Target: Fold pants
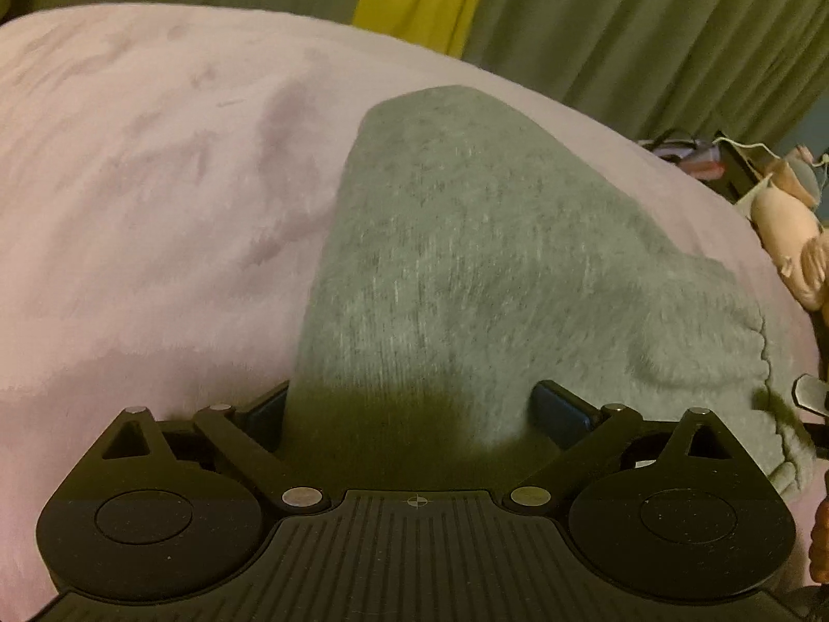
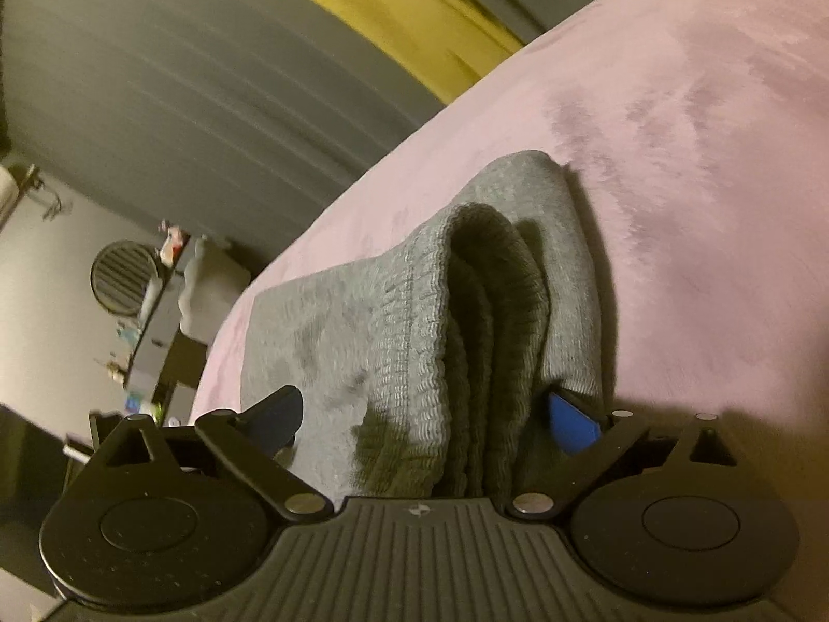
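Note:
Grey knit pants (image 1: pixel 466 259) lie partly folded on a pink bed cover (image 1: pixel 129 181). My left gripper (image 1: pixel 409 409) is open, its blue-padded fingers (image 1: pixel 562 409) wide apart with the grey cloth bulging between them. In the right wrist view the ribbed waistband (image 2: pixel 466 337) of the pants (image 2: pixel 337 342) is bunched in several layers between the fingers of my right gripper (image 2: pixel 430 414), which is open; its blue pads (image 2: pixel 570 422) stand on either side of the cloth without pinching it. The right gripper's tip shows at the left view's right edge (image 1: pixel 811 394).
Green and yellow curtains (image 1: pixel 622 26) hang behind the bed. A soft toy (image 1: pixel 787 238) and cluttered furniture (image 1: pixel 694 155) stand past the bed's right edge. In the right wrist view a round fan (image 2: pixel 124 277) and a shelf with small items (image 2: pixel 150 342) stand at the left.

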`<state>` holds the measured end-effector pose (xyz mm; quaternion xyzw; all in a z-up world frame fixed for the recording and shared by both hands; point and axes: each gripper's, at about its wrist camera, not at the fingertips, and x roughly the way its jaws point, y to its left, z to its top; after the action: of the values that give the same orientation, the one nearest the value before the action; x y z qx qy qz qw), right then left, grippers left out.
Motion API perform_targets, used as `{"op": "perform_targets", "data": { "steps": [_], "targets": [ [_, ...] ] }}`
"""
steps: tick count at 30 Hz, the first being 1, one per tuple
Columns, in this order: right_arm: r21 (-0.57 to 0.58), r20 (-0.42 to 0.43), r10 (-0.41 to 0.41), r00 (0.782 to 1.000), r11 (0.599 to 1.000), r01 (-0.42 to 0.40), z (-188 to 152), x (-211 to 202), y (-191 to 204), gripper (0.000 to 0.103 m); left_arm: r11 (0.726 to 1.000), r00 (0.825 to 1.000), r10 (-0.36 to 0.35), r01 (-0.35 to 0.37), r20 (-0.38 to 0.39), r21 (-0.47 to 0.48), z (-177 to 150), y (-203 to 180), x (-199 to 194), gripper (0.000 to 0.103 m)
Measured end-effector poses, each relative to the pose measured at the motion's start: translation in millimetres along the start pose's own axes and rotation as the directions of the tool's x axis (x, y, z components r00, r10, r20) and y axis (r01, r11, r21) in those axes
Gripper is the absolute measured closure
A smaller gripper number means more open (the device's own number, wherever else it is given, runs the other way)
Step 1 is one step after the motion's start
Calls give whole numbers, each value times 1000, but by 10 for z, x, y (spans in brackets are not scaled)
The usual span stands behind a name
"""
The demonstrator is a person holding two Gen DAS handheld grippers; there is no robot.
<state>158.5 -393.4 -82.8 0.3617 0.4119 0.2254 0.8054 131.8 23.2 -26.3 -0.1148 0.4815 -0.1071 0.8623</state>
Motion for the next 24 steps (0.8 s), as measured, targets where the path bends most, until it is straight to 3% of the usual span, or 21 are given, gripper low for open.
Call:
{"op": "perform_targets", "data": {
  "steps": [2, 4, 7, 9, 13, 17, 18, 19, 21, 24],
  "targets": [
    [-33, 8, -2, 1000, 999, 2, -21, 1, 35, 10, 999, 999, -14, 12, 33, 49, -39, -34, -42, 16],
    [-106, 5, -53, 999, 993, 53, -56, -17, 89, 45, 997, 998, -20, 16, 51, 79, -87, -40, -81, 23],
    [-65, -5, -27, 1000, 998, 26, -21, -63, 3, 48, 997, 997, -41, 37, 65, 62, -115, 13, -108, 25],
    [-48, -16, -37, 999, 998, 36, 5, -28, 13, 40, 997, 997, -34, 29, 70, 74, -117, -5, -80, 18],
    [-86, -40, -45, 998, 995, 41, 13, 122, 192, 4, 991, 997, 0, -11, 79, 133, -158, -109, -34, 10],
    [-169, -44, -144, 989, 976, 135, -23, 249, 386, 4, 983, 994, 10, -30, 109, 179, -208, -183, -67, 17],
    [-178, -35, -164, 986, 972, 155, -33, 246, 415, 11, 982, 993, 7, -29, 119, 189, -229, -186, -92, 22],
    [-185, -21, -197, 980, 964, 190, -42, 222, 435, 29, 980, 991, 4, -30, 130, 196, -251, -187, -121, 29],
    [-173, -4, -203, 979, 965, 199, -34, 139, 399, 51, 979, 988, -10, -22, 155, 201, -281, -186, -187, 44],
    [-94, 3, -169, 986, 981, 168, 8, 39, 310, 60, 986, 983, -28, -3, 183, 169, -266, -141, -289, 64]
  ]
}}
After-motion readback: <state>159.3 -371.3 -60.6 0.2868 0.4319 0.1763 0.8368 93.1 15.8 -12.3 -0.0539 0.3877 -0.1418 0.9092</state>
